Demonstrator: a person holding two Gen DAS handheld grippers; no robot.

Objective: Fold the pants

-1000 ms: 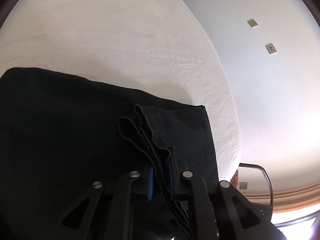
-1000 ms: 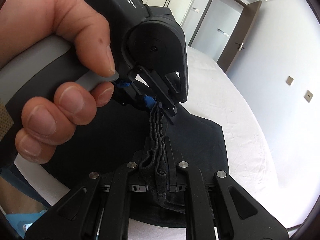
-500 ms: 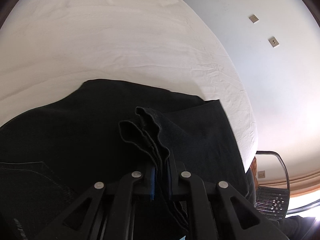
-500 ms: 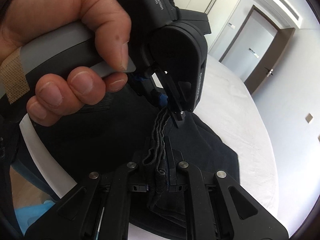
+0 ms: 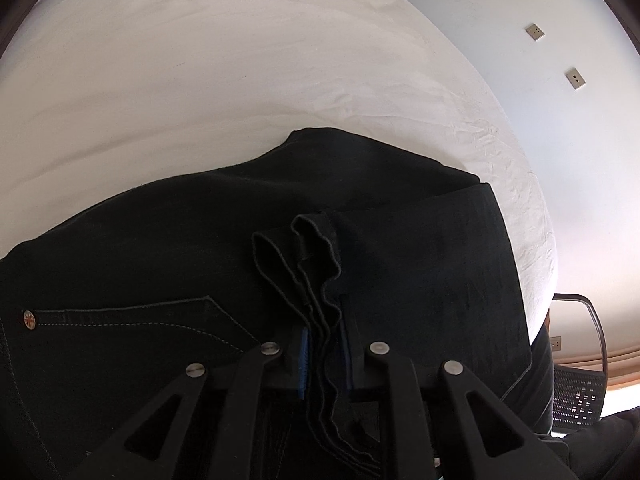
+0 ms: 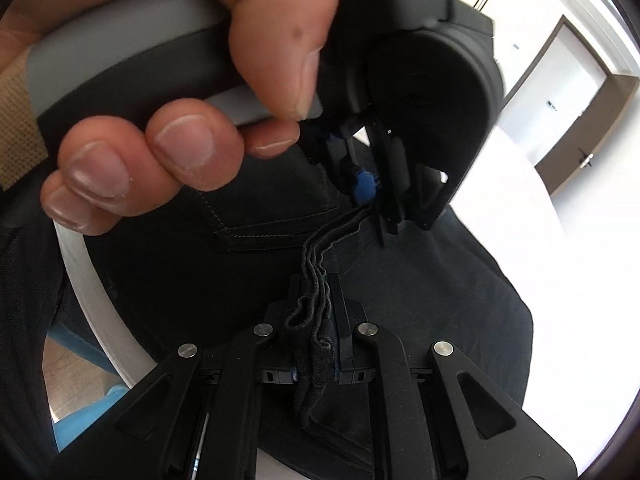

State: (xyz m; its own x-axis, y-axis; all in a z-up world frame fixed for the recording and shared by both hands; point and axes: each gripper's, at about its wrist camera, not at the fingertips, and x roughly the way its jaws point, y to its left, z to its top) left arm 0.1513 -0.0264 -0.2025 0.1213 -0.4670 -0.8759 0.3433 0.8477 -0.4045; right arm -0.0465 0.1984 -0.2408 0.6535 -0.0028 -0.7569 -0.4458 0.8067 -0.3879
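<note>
The black pants (image 5: 168, 248) lie folded on the white bed (image 5: 200, 60), pocket and rivet at the lower left. My left gripper (image 5: 325, 344) is shut on several stacked hem layers of the pants. My right gripper (image 6: 316, 308) is shut on the same bunched hem edge (image 6: 320, 256). In the right wrist view the left gripper (image 6: 380, 212) and the hand holding it (image 6: 160, 112) hang close above, pinching the hem a short way further along. The pants body (image 6: 420, 300) spreads below both grippers.
A white wall with two switch plates (image 5: 534, 32) rises right of the bed. A metal-framed chair (image 5: 580, 360) stands off the bed's right corner. A brown door (image 6: 592, 120) and white closets are far behind. Wood floor (image 6: 72, 380) shows at lower left.
Both grippers have carried the hem over the pants toward the waist end; the pocket and rivet have come into the left wrist view. The left gripper now looms closer to the right camera.
</note>
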